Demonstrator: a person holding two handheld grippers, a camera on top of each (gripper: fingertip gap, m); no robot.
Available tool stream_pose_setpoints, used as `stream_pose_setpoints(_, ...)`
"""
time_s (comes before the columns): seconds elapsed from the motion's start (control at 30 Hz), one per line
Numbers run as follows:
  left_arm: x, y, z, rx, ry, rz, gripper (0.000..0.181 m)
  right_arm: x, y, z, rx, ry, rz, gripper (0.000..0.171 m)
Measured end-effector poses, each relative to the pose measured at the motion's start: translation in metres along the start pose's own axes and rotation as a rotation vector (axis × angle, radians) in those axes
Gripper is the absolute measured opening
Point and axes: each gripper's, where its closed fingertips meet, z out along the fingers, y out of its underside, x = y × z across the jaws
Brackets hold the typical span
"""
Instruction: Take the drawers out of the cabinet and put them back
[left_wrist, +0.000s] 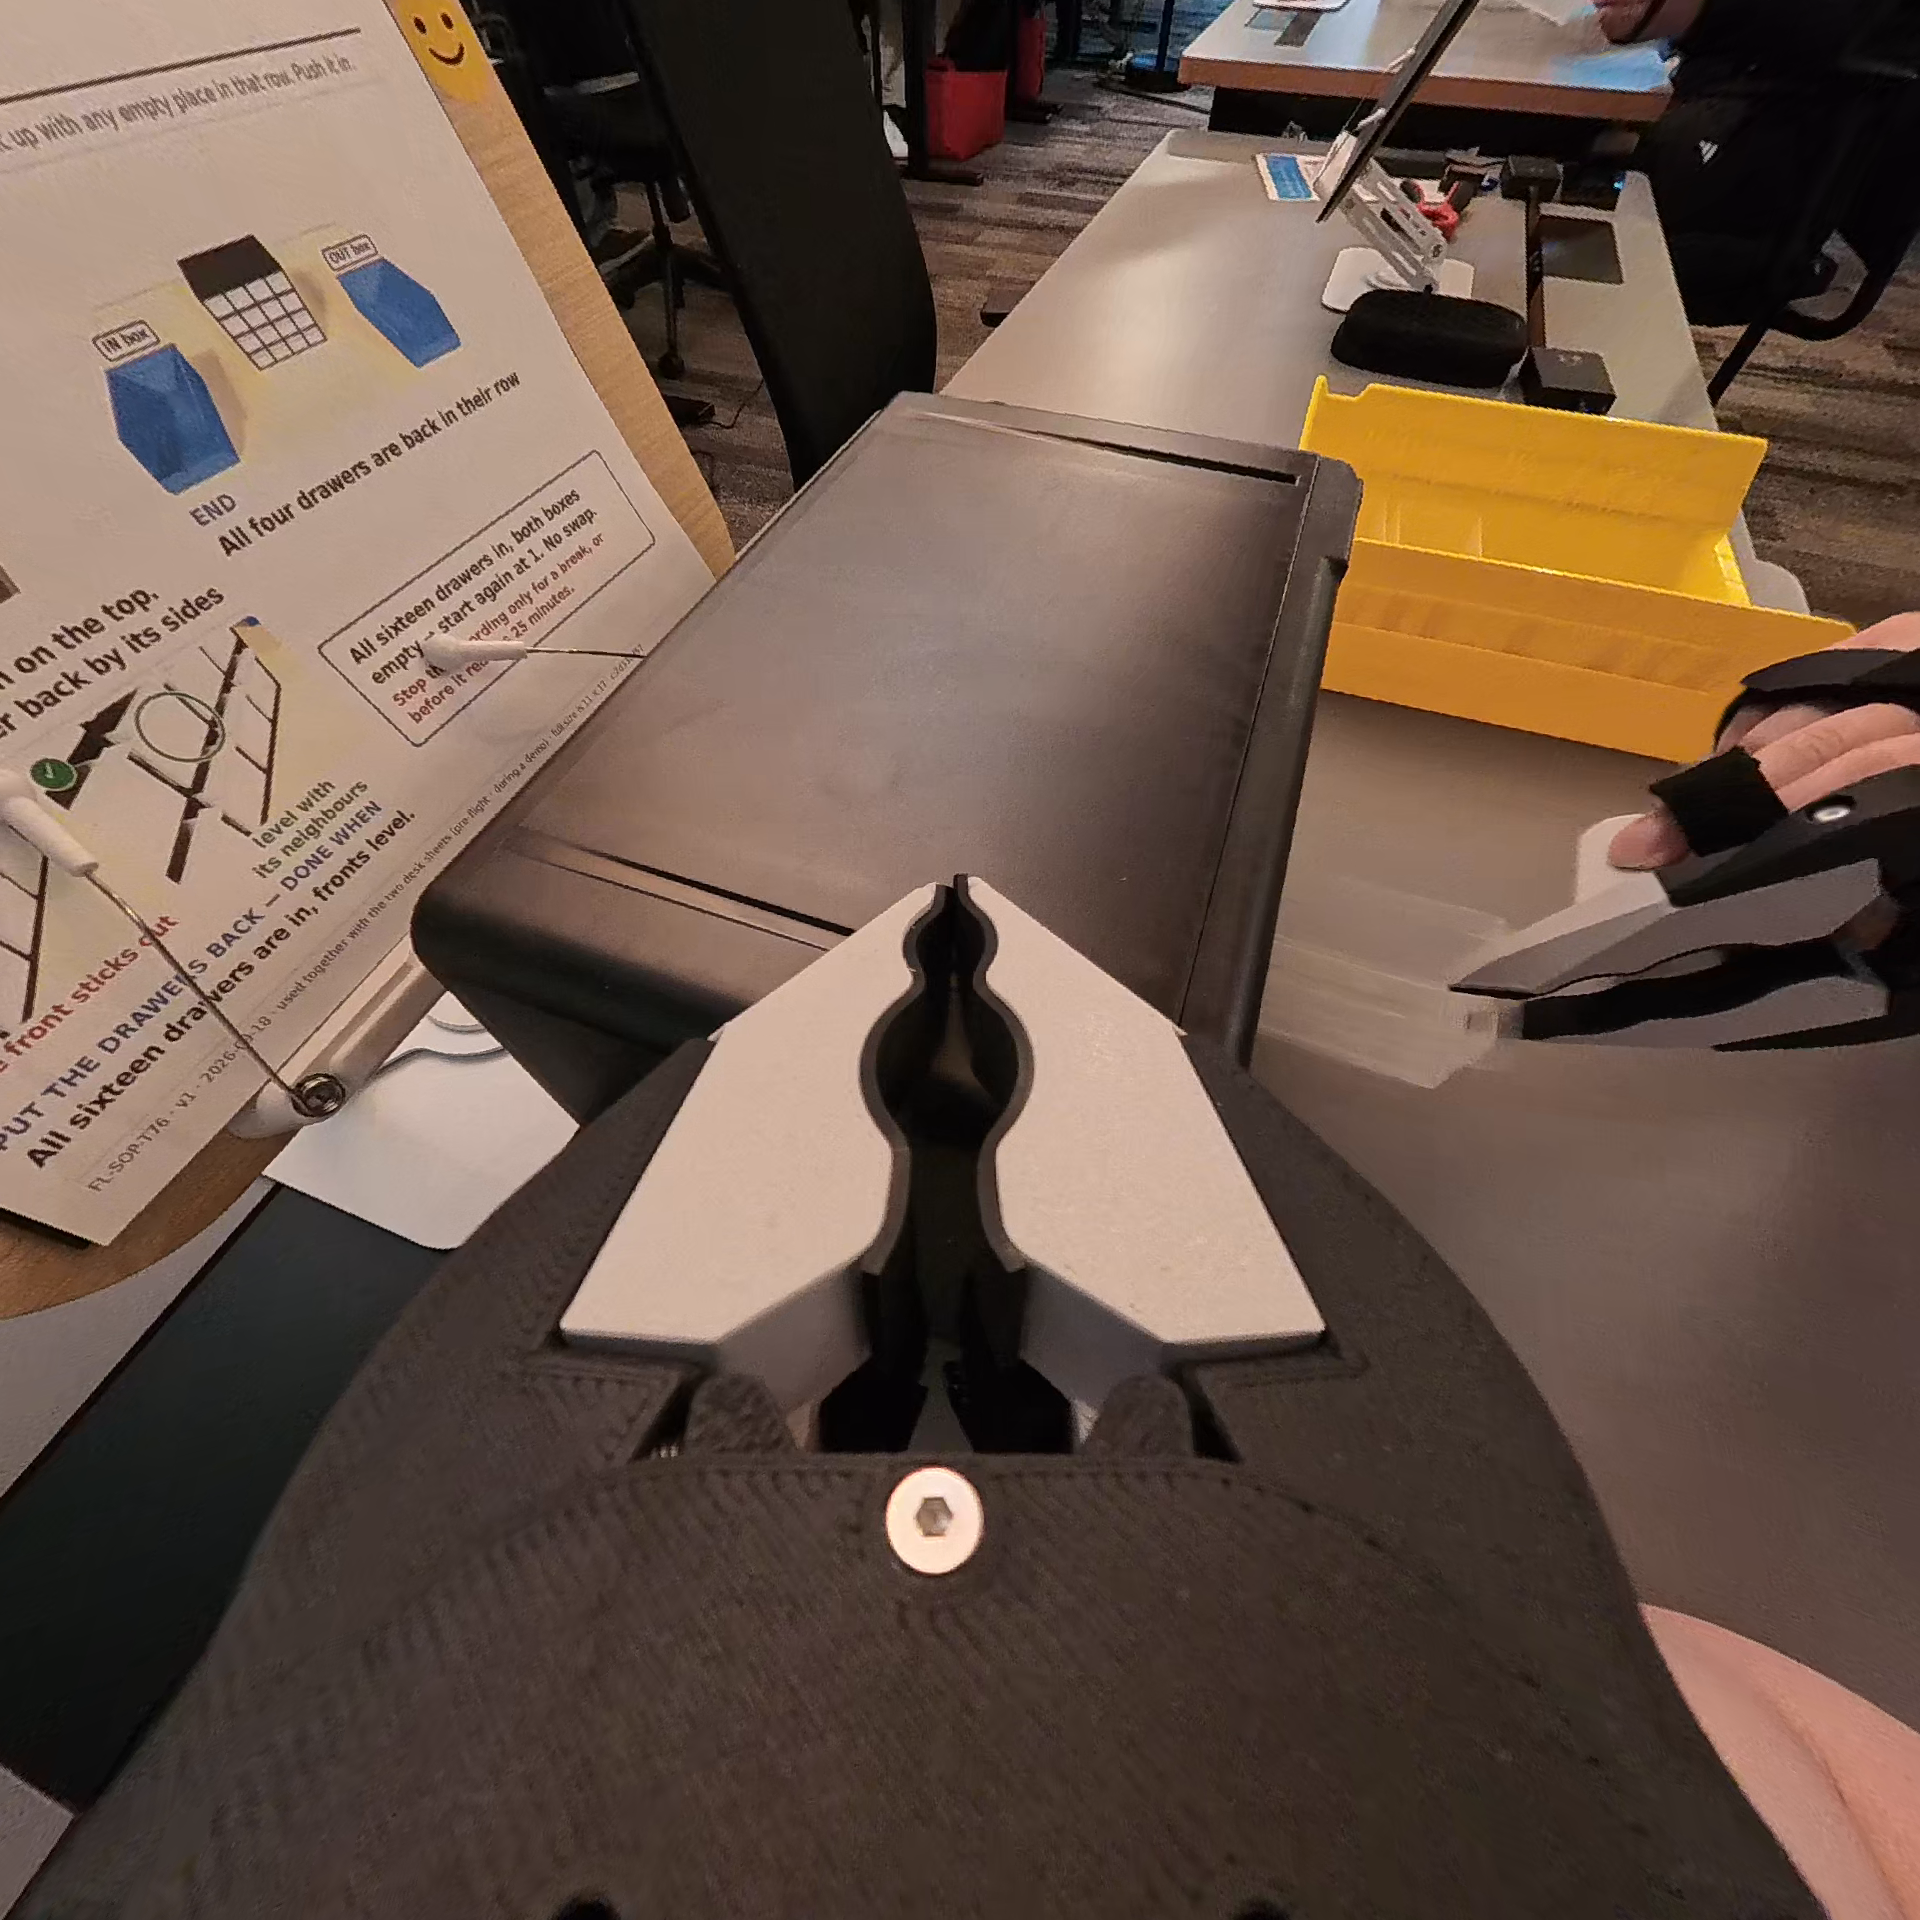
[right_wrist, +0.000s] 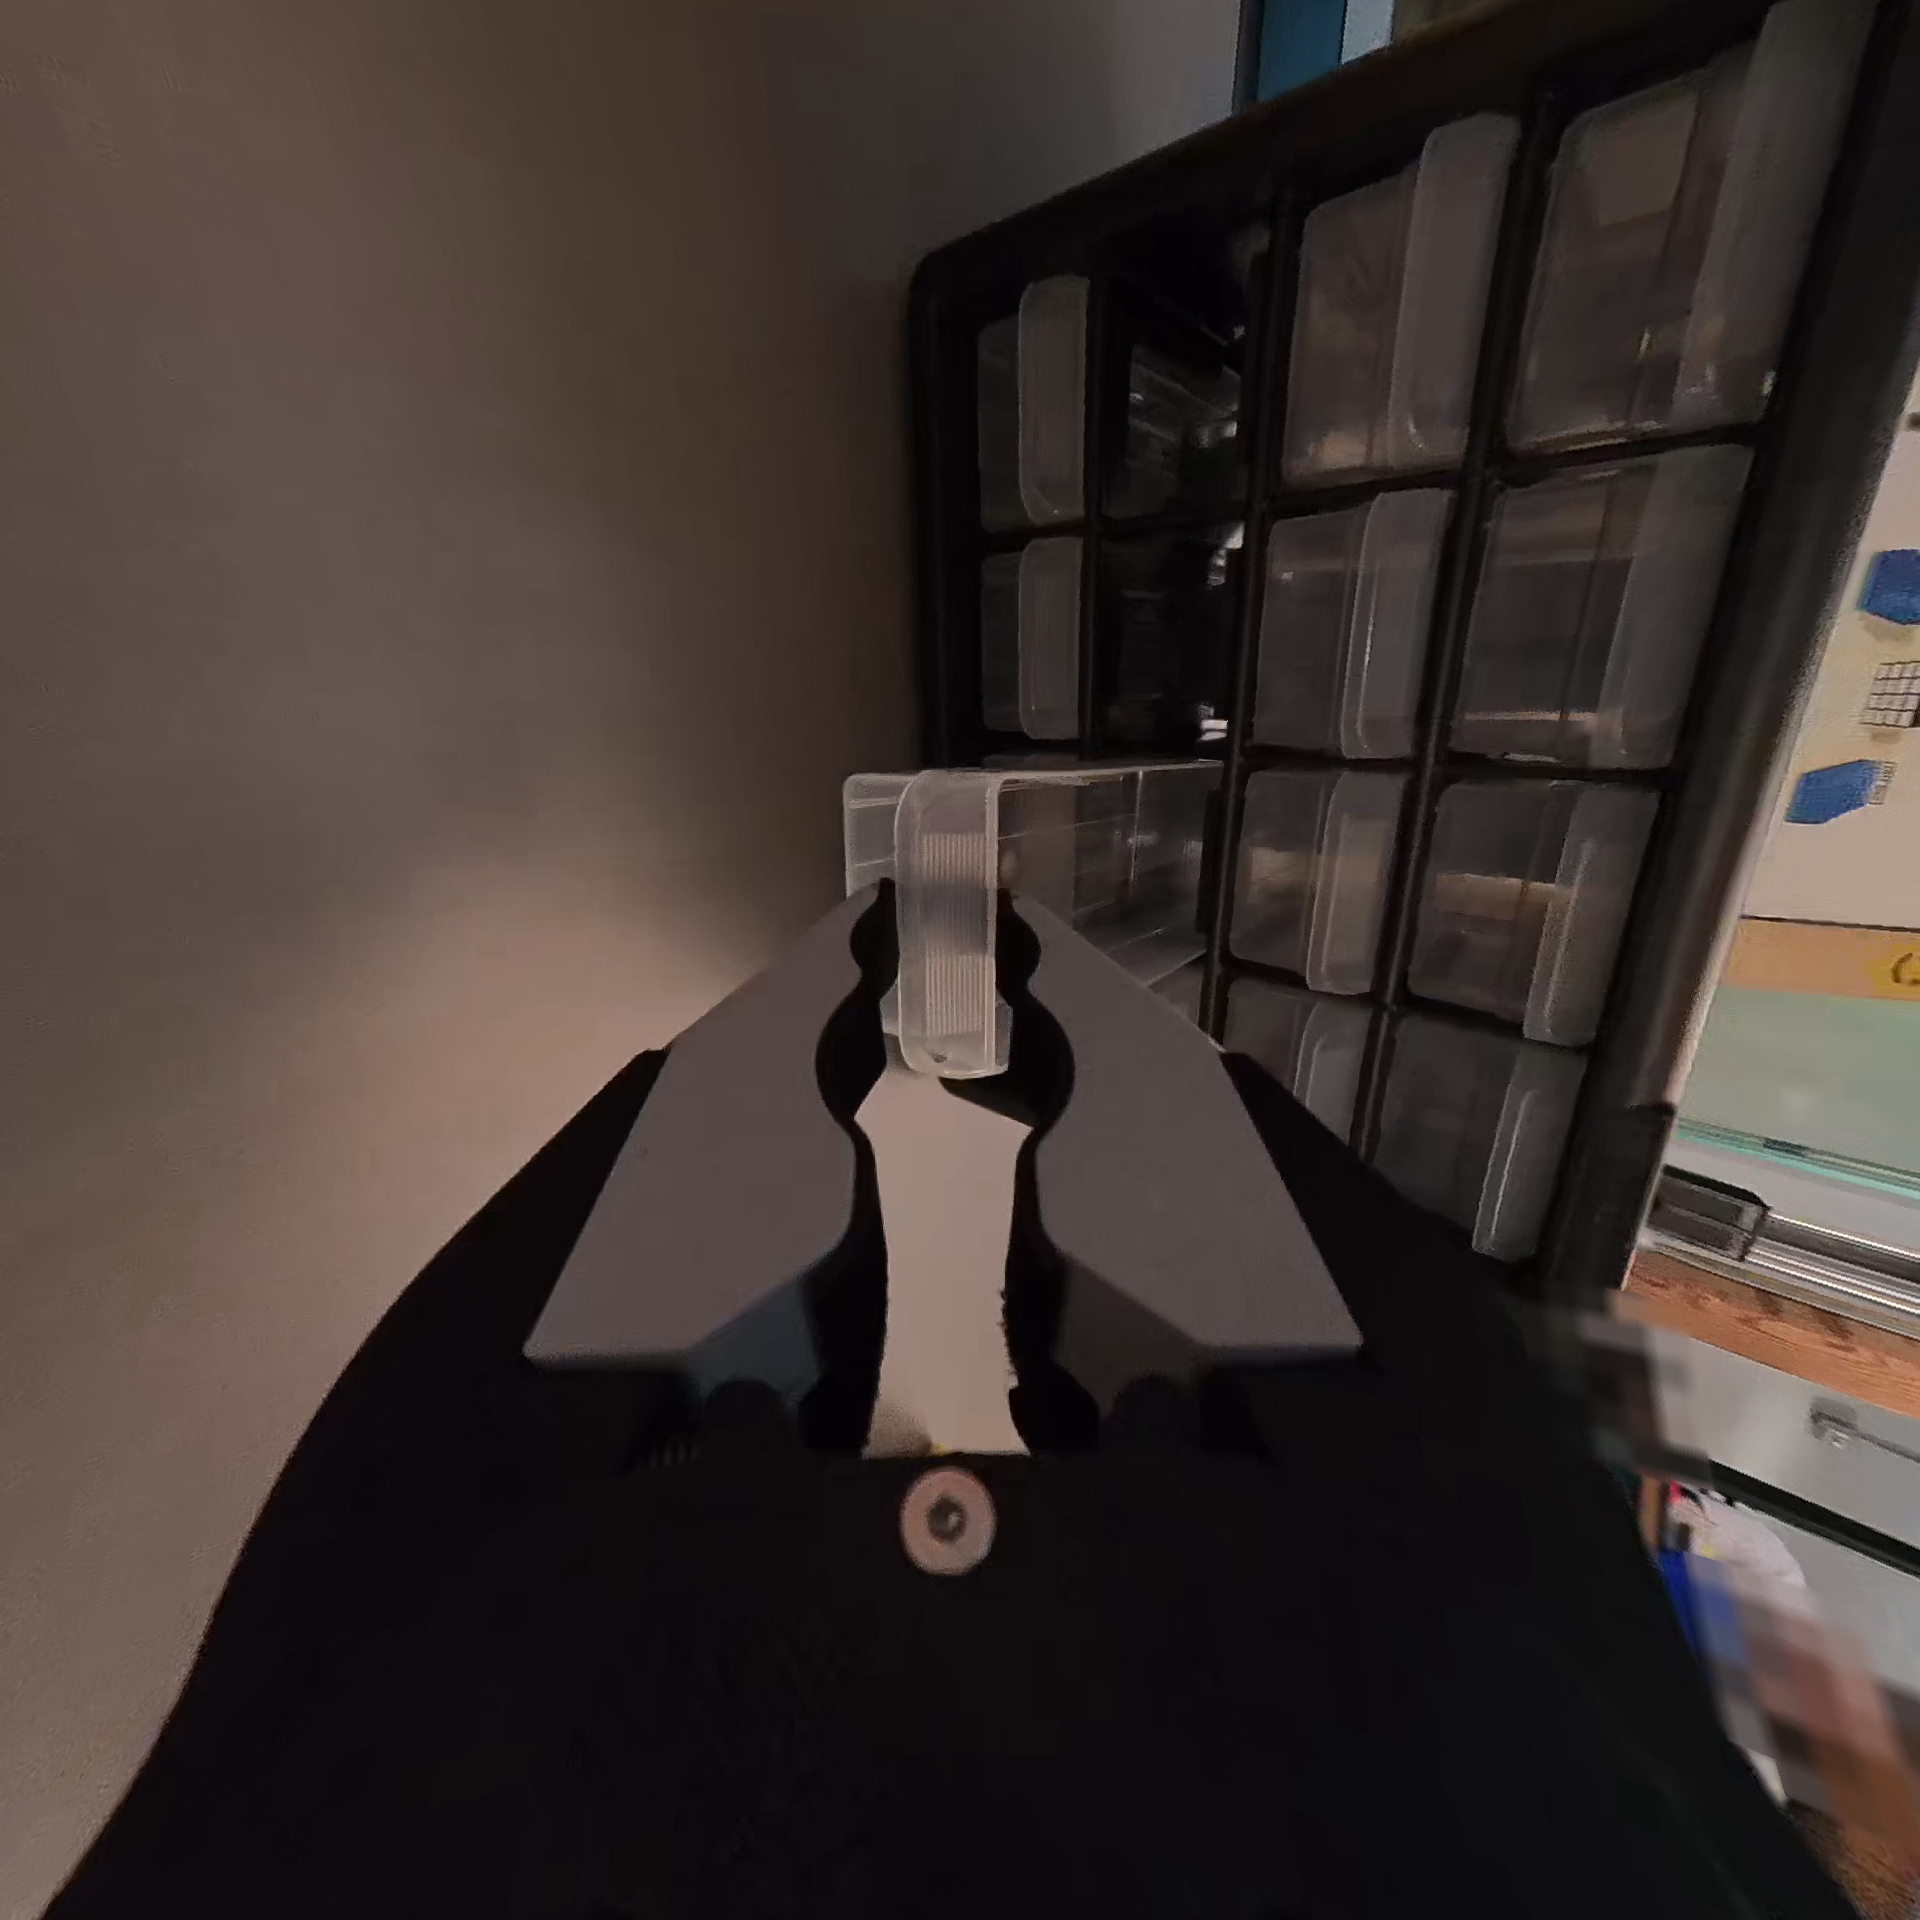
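Observation:
The black drawer cabinet (left_wrist: 935, 644) shows from above in the left wrist view. My left gripper (left_wrist: 958, 883) is shut and empty, with its tips at the front edge of the cabinet top. In the right wrist view the cabinet front (right_wrist: 1714, 727) shows a grid of clear drawers. My right gripper (right_wrist: 945, 896) is shut on the handle tab of a clear drawer (right_wrist: 1091, 852) that sticks partway out of its slot. Two slots (right_wrist: 1169, 436) above it look empty. The right gripper (left_wrist: 1486, 1003) and the blurred drawer (left_wrist: 1351, 987) also show at the cabinet's right in the left wrist view.
A yellow bin (left_wrist: 1538, 561) stands on the grey table (left_wrist: 1558, 1195) behind and right of the cabinet. An instruction sheet on a wooden board (left_wrist: 260, 520) leans at the cabinet's left. A black pouch (left_wrist: 1429, 327) and a tablet stand (left_wrist: 1382, 218) lie farther back. The grippers' ends are close to 20 cm from one another.

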Motion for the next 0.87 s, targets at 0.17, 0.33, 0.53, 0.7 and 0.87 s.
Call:
stream_pose_setpoints(0.17,0.000,0.000,0.000,-0.002,-0.003,0.003,0.000,0.011,-0.012,-0.029,0.097,-0.172,0.142,0.016)
stream_pose_setpoints(0.33,0.000,0.000,0.000,-0.004,-0.007,0.006,0.000,0.024,-0.009,-0.047,0.108,-0.302,0.227,0.016)
stream_pose_setpoints(0.53,0.000,0.000,0.000,-0.003,-0.004,0.005,0.000,0.008,0.007,-0.072,0.091,-0.261,0.267,0.017)
stream_pose_setpoints(0.7,0.000,0.000,0.000,0.002,0.002,0.001,0.000,0.062,0.112,-0.163,-0.136,0.173,0.505,0.016)
stream_pose_setpoints(0.87,0.000,0.000,0.000,0.003,0.001,0.003,0.000,0.046,0.253,-0.194,-0.405,0.233,0.847,0.016)
